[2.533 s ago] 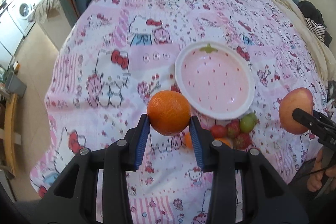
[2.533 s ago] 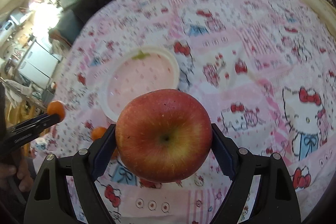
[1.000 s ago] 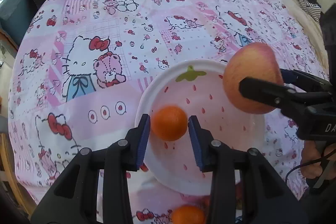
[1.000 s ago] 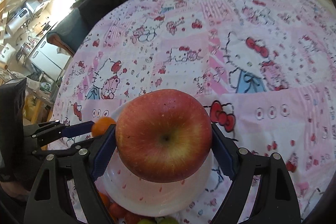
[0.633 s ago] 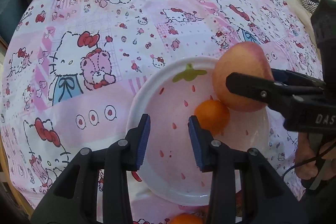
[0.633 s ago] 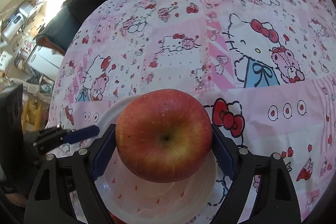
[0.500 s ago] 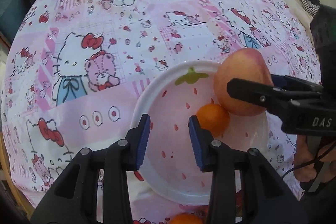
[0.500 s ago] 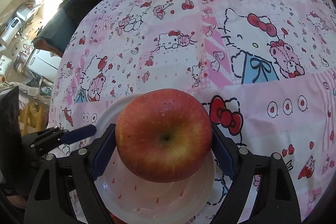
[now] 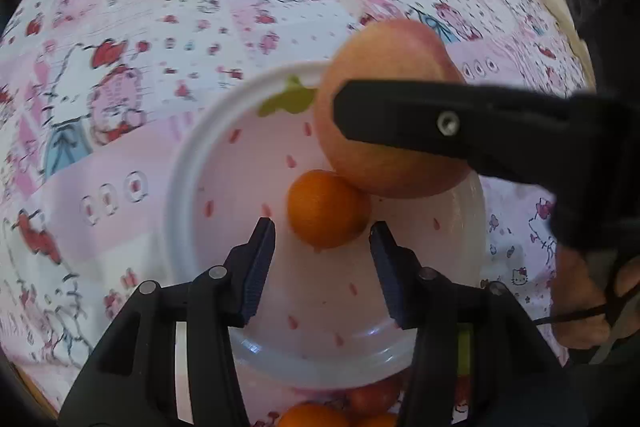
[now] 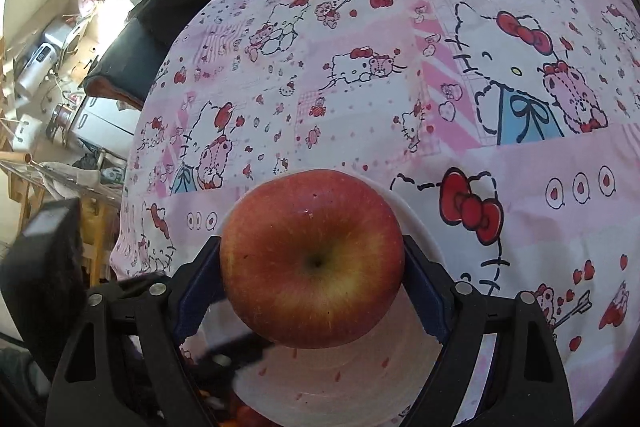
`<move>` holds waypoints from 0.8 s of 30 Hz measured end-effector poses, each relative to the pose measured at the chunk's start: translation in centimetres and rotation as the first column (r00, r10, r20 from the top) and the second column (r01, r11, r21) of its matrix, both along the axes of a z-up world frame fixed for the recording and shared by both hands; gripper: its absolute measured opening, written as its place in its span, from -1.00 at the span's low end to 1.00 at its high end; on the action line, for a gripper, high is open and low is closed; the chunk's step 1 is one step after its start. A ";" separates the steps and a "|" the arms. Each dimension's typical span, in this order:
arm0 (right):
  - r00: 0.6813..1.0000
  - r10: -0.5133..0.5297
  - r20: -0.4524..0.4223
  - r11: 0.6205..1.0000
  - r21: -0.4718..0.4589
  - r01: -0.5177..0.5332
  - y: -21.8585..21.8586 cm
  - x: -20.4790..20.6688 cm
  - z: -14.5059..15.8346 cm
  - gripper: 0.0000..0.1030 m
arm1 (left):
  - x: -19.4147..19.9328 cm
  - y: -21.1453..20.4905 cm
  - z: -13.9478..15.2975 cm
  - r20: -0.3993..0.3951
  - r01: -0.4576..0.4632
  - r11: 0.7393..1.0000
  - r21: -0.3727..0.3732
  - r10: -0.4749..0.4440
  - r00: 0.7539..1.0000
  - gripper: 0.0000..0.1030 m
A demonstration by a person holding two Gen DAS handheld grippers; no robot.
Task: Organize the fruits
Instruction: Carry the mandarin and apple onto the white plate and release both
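Though blurry: 1 orange (image 9: 328, 209), 1 apple (image 10: 311, 259).

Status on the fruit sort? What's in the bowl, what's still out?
Done: the orange lies in the bowl, and the left tongs have just been opening, pads clear of it. In hand: the right tongs grip the apple over the bowl, not released. Left: small fruits still on the cloth by the bowl's near rim.
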State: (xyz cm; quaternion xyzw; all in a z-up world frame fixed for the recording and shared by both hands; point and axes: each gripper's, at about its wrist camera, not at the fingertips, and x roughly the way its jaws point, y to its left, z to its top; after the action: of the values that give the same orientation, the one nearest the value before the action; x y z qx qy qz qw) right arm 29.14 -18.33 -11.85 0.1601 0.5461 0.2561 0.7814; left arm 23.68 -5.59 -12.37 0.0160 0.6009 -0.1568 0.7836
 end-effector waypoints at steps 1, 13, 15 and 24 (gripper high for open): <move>1.000 -0.001 -0.001 1.000 0.002 0.001 -0.1 0.0 0.0 0.69 | 0.0 -0.2 -0.1 0.010 0.011 1.000 0.003 -0.011 1.000 -0.29; 1.000 -0.010 -0.022 0.998 -0.060 0.009 -0.6 0.0 -0.6 0.69 | 0.8 4.6 1.0 0.040 -0.110 0.993 -0.028 0.111 0.993 -0.34; 1.000 0.000 -0.026 0.997 -0.073 -0.001 -0.2 -0.1 -0.9 0.69 | 1.0 4.8 1.0 0.038 -0.123 0.992 -0.023 0.124 0.992 -0.32; 0.999 -0.031 -0.043 0.999 -0.020 0.031 -0.8 0.2 -1.2 0.71 | 0.8 4.5 0.4 0.006 -0.131 0.991 -0.017 0.131 0.991 -0.24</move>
State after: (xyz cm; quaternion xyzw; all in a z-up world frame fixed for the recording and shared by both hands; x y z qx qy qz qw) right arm 29.32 -19.09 -13.09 0.1664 0.5629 0.2351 0.7747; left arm 24.44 -1.11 -11.97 -0.0292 0.5966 -0.1098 0.7945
